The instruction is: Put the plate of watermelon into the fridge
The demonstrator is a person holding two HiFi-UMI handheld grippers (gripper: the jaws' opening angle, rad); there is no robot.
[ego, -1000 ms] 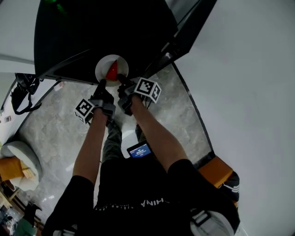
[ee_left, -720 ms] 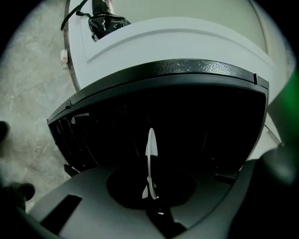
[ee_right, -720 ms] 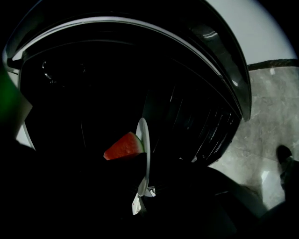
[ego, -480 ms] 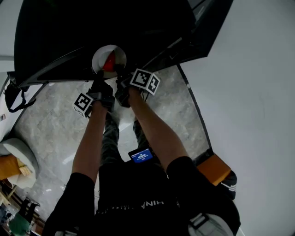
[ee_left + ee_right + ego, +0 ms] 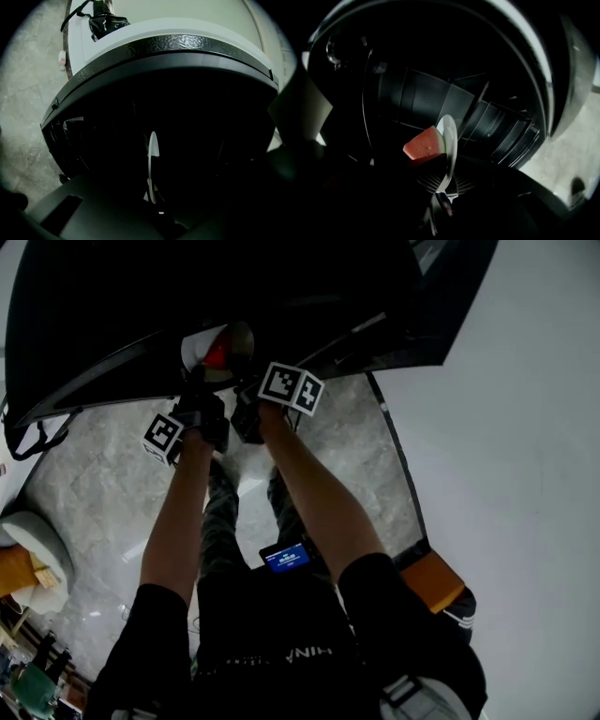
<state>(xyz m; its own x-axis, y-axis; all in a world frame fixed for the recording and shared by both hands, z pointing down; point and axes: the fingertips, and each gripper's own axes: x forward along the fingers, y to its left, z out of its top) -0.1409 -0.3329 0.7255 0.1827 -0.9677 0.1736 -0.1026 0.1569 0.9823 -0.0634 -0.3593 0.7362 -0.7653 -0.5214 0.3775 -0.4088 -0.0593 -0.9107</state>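
Observation:
A white plate (image 5: 202, 345) carrying a red watermelon wedge (image 5: 217, 355) is held at the dark mouth of the fridge (image 5: 187, 287). My left gripper (image 5: 200, 396) grips the plate's near-left rim and my right gripper (image 5: 247, 396) its near-right rim, both shut on it. In the left gripper view the plate (image 5: 152, 161) shows edge-on, running down into the left gripper (image 5: 153, 199). In the right gripper view the plate (image 5: 450, 136) and watermelon (image 5: 423, 144) rise from the right gripper (image 5: 443, 187), with dark fridge shelves behind.
The black fridge door (image 5: 441, 306) stands open at the right. Wire shelves and door racks (image 5: 497, 126) line the dark inside. Grey marble floor (image 5: 103, 493) lies below. A black bag (image 5: 105, 21) hangs at the fridge's left. An orange box (image 5: 433, 582) sits by the wall.
Both grippers have carried the plate forward, from just outside the fridge opening into its dark mouth. The grip on the plate is unchanged.

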